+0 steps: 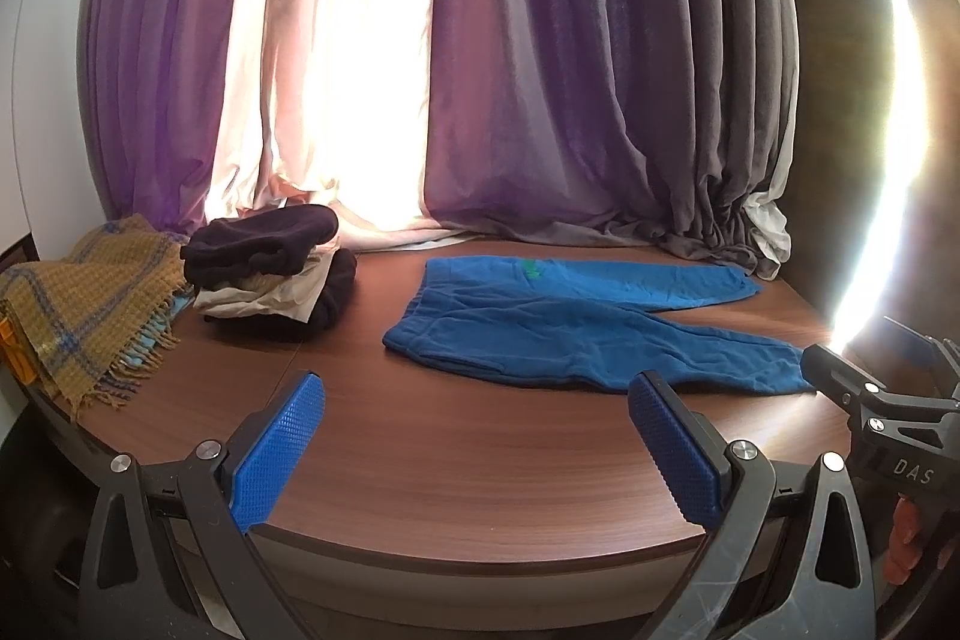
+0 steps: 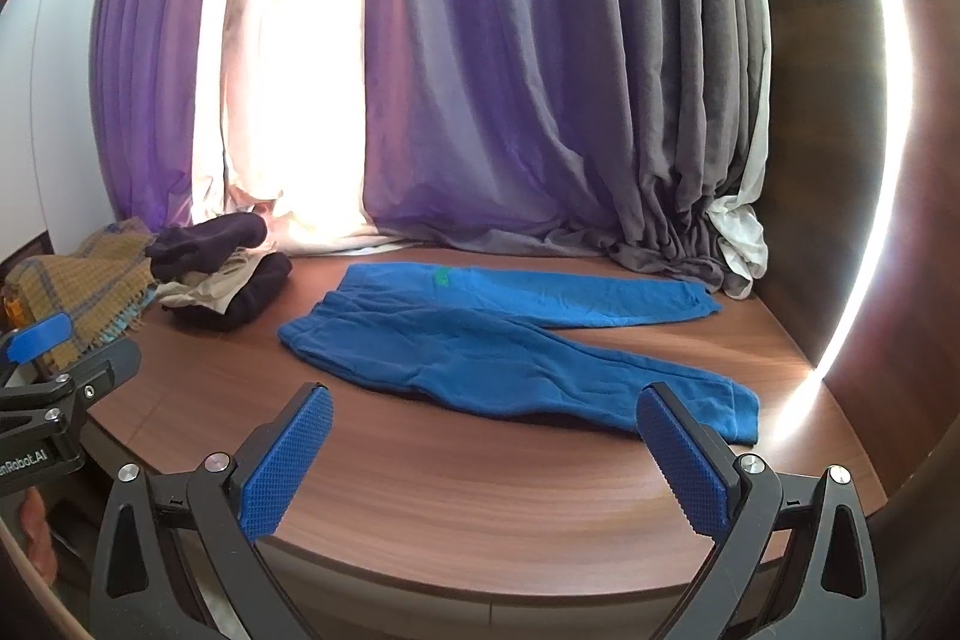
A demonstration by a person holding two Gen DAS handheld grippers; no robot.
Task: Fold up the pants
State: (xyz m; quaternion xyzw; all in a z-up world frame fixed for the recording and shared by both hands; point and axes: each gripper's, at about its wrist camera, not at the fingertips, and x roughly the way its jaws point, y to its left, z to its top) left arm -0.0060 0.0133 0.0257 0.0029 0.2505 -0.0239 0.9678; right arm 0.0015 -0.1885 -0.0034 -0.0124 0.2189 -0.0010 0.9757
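Blue sweatpants point(image 2: 510, 340) lie flat on my brown wood-grain worktop point(image 2: 468, 496), waistband toward the left, both legs spread apart toward the right. My left claw point(image 1: 477, 445) and my right claw point(image 2: 486, 454) both hang at the near edge with fingers wide apart, holding nothing. A stack of folded clothes point(image 1: 270, 268) and a fringed plaid blanket point(image 1: 84, 304) sit at the left, before purple curtains point(image 2: 480, 70).

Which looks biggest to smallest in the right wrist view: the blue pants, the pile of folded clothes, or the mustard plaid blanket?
1. blue pants, spread flat over the table, clearly the largest.
2 and 3. pile of folded clothes and mustard plaid blanket look about alike; the blanket is partly cut off at the edge, so I won't rank them.
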